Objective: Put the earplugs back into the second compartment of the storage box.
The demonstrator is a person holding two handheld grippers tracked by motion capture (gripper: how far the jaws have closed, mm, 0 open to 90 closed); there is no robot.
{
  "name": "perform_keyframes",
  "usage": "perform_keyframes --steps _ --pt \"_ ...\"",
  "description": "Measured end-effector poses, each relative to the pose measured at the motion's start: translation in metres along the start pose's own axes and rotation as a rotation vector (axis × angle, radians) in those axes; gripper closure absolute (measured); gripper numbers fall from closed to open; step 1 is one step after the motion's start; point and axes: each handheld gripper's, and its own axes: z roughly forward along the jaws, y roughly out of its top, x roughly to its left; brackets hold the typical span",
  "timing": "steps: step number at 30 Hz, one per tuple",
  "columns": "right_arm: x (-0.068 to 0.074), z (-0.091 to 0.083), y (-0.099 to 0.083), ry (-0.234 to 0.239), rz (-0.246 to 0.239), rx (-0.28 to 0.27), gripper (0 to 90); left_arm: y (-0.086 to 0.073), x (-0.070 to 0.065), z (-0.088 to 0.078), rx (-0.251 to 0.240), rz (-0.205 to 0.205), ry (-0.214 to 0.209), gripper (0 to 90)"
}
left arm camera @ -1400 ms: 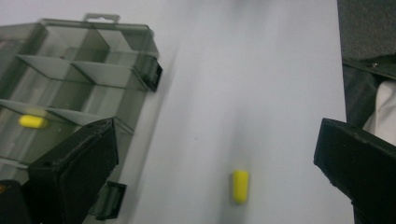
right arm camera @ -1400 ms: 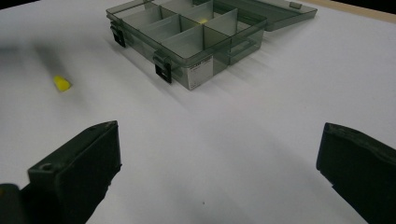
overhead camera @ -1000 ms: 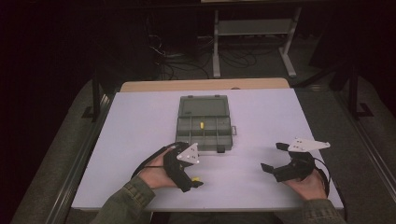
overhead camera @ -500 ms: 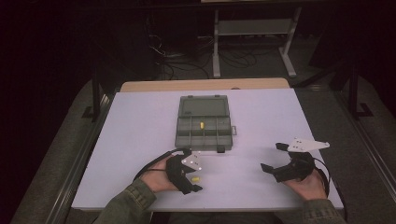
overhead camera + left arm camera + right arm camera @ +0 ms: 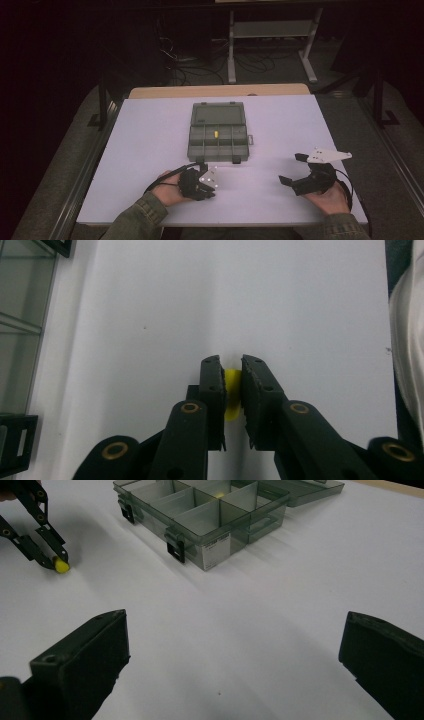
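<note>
A small, rounded yellow piece [image 5: 231,390] is pinched between the ribbed black pads of the left gripper [image 5: 231,371], whose jaws have just been closing on it, on the matt white worktop [image 5: 150,150] just in front of a translucent grey plastic compartment box [image 5: 218,132]. The right gripper [image 5: 289,169] is held with its jaws wide apart and nothing between them, near the box's right front. A second yellow piece [image 5: 216,134] inside a box compartment and the dark room's cables are seen from the high view, while the pinch itself is seen from the left gripper view.

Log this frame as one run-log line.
left gripper: jaws just closed on yellow piece, at table | right gripper: open, idle | compartment box: lid open, another yellow piece inside
</note>
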Motion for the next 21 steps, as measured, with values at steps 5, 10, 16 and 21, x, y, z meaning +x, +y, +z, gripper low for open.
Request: perform_keyframes --steps 5,10,16,21 --pt "0.000 0.000 0.000 0.000 0.001 -0.001 0.0 -0.001 0.003 -0.004 0.001 -0.013 -0.028 81.6" --pt "0.000 0.000 0.000 0.001 -0.001 0.000 0.0 0.003 0.006 -0.017 -0.018 -0.012 -0.033 81.7" --pt "-0.001 0.000 0.000 0.001 0.000 0.000 0.0 0.008 0.014 -0.036 -0.051 -0.014 -0.013 82.2" --pt "0.000 0.000 0.000 0.001 -0.002 0.001 0.0 0.012 0.019 -0.050 -0.068 -0.020 0.003 82.2"
